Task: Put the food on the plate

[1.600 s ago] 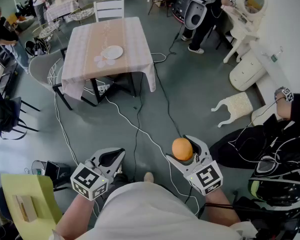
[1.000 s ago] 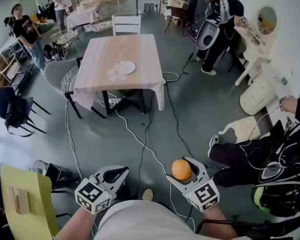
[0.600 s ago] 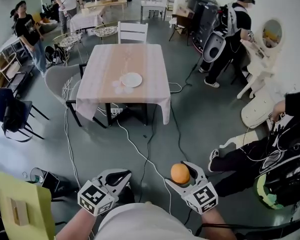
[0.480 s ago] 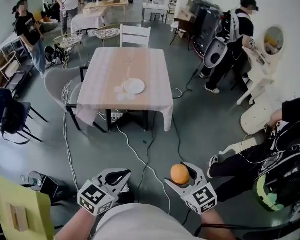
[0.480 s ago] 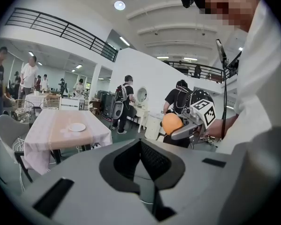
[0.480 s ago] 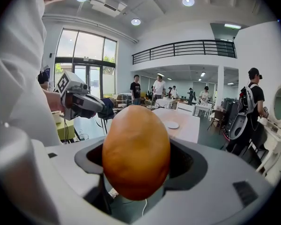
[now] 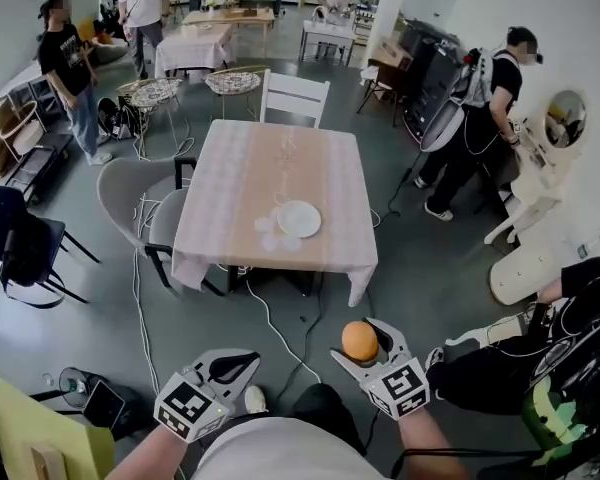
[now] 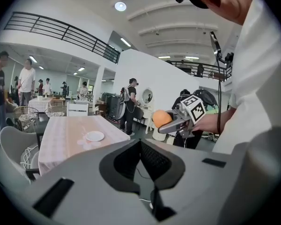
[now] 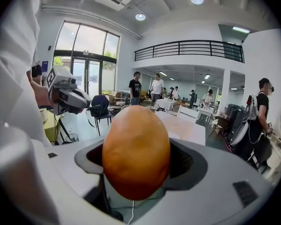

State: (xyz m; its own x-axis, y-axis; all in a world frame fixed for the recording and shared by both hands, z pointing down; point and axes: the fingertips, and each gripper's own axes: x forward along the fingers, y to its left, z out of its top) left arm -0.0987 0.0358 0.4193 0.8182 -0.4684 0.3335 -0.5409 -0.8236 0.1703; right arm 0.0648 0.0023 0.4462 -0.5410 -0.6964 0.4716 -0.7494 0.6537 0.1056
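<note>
An orange, round fruit [image 7: 360, 341] sits between the jaws of my right gripper [image 7: 361, 344], which is shut on it, low in the head view over the grey floor. In the right gripper view the orange [image 9: 136, 151] fills the middle, held by the right gripper [image 9: 138, 159]. My left gripper [image 7: 246, 361] hangs beside it, shut with nothing in it; its jaws meet at the tip [image 8: 140, 142]. The white plate [image 7: 299, 218] lies empty on the pink-clothed table [image 7: 280, 163] ahead, and the plate [image 8: 94, 136] shows small in the left gripper view.
Cables [image 7: 270, 323] run over the floor from under the table. A grey chair [image 7: 140, 203] stands at its left, a white chair [image 7: 292, 96] behind it. A person [image 7: 525, 368] sits on the floor at right. A yellow-green chair [image 7: 35, 438] is at bottom left. People stand further back.
The table and plate have come nearer and lower in the head view. Both grippers keep their pose, the orange still held in the right one.
</note>
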